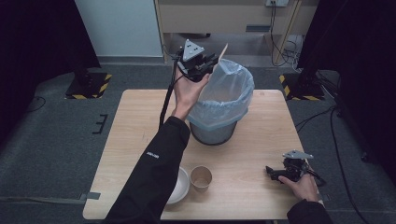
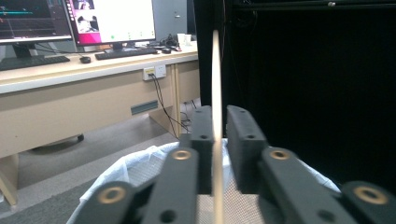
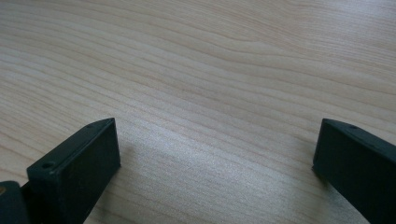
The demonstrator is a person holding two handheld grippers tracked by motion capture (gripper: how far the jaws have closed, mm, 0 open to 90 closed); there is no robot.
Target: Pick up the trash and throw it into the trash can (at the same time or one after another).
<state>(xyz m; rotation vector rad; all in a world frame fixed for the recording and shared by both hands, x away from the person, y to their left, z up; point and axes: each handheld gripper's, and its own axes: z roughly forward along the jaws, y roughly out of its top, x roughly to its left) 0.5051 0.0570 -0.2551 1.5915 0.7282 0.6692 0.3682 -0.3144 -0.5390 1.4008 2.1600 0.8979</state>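
My left gripper (image 1: pixel 211 63) is clamped on a thin, flat paper plate (image 2: pixel 215 84), held above the far rim of the bag-lined mesh waste bin (image 1: pixel 219 107). The left gripper view shows the plate edge-on, its long axis running upright; its lower end is cut off. From above it appears as a pale sliver tilting up and right. My right gripper (image 1: pixel 275 172) rests spread wide over bare tabletop (image 3: pixel 210 70).
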